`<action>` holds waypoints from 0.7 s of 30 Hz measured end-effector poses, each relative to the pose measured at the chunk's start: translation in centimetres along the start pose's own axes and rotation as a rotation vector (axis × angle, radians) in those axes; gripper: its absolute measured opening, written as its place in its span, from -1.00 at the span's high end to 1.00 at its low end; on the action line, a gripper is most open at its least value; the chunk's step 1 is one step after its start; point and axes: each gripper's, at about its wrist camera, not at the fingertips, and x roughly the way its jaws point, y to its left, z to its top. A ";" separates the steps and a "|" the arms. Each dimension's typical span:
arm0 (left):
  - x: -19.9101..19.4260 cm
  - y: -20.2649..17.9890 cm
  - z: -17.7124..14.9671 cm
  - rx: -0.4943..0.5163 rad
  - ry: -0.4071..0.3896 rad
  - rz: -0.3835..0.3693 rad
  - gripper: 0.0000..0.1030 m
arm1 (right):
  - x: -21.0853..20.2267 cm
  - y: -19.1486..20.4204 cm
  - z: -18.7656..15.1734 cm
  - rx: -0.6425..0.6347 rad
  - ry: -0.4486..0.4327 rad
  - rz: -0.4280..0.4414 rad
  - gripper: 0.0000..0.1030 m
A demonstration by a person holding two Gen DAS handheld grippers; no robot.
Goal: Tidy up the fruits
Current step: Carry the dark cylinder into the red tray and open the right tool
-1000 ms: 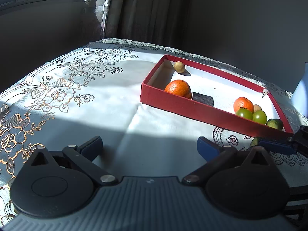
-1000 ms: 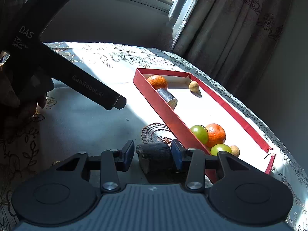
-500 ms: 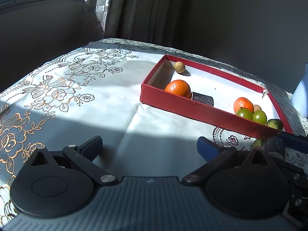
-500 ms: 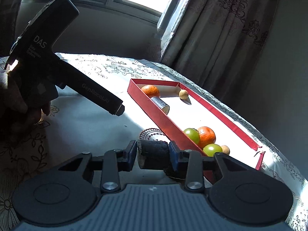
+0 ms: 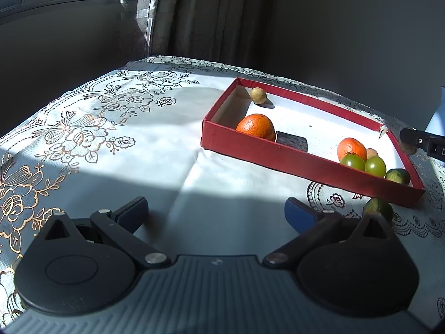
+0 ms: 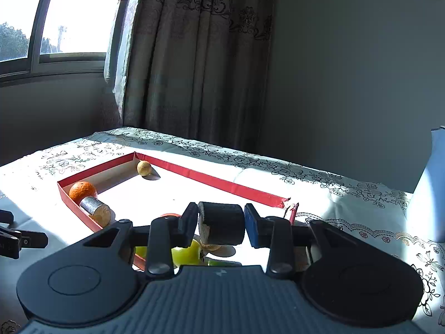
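Sunlit window (image 6: 55, 14) left, patterned curtain (image 6: 194, 55), grey wall (image 6: 347, 69) bg.

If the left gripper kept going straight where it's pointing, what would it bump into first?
Probably the tablecloth, since the open left gripper tilts downward with only bare cloth ahead. The red box sits ahead but off to the right, so it likely misses it, though depth is hard to judge.

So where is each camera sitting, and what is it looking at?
Left wrist: sits on the left gripper, low over the tablecloth, facing the red tray with jaws wide apart.
Right wrist: sits on the right gripper, facing the tray from its end, jaws clamping a dark cylinder.
Both show the tray, oranges, green fruits.
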 end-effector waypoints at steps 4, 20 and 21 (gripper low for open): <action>0.0 0.0 0.0 0.002 0.000 -0.001 -1.00 | 2.1 -0.9 -0.6 0.024 0.048 -0.035 0.31; 0.0 -0.1 -0.1 0.013 0.001 0.002 -1.00 | 4.5 -1.8 -2.4 0.060 0.097 -0.057 0.30; 0.0 -0.1 -0.1 0.012 0.002 0.001 -1.00 | 4.5 -1.8 -2.3 0.061 0.100 -0.055 0.29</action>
